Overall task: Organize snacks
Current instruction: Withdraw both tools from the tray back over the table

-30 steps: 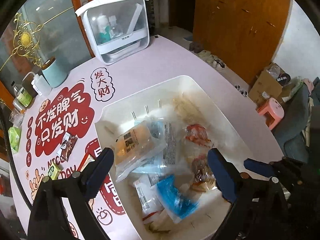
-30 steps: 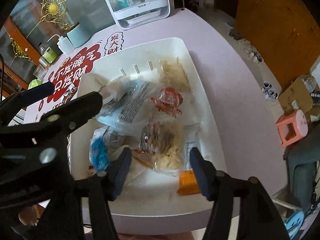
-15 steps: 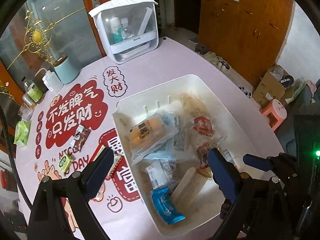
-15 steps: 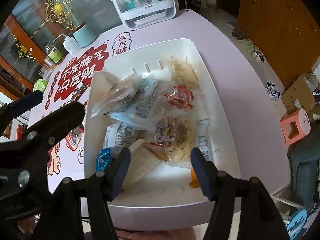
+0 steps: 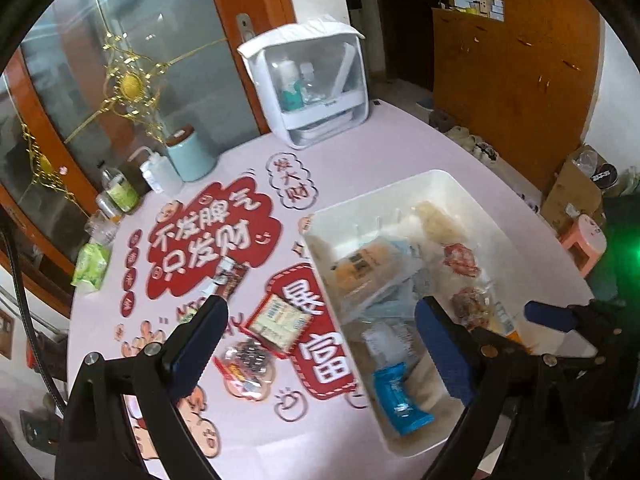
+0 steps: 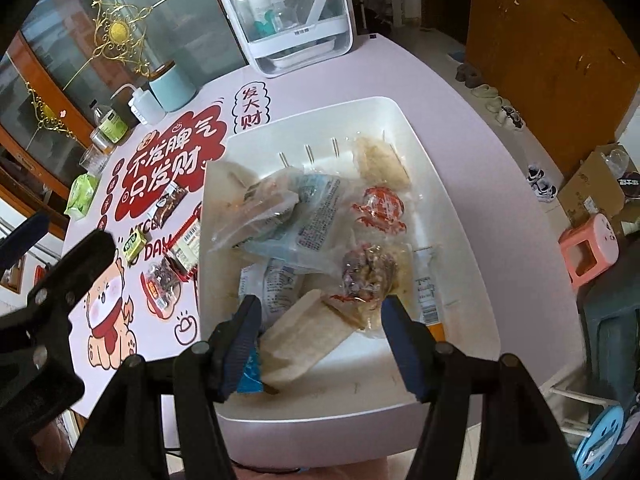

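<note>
Blue packet (image 6: 249, 374) half hidden behind the empty right claw (image 6: 318, 344).

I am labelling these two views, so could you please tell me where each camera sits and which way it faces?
Left wrist: on the left gripper, above the pink table, looking down at loose snacks and the white bin; its open fingers and the right gripper show.
Right wrist: on the right gripper, over the bin's near end, looking down into it; its open fingers and the left gripper show.
Shared: bin, blue packet, white case.
</note>
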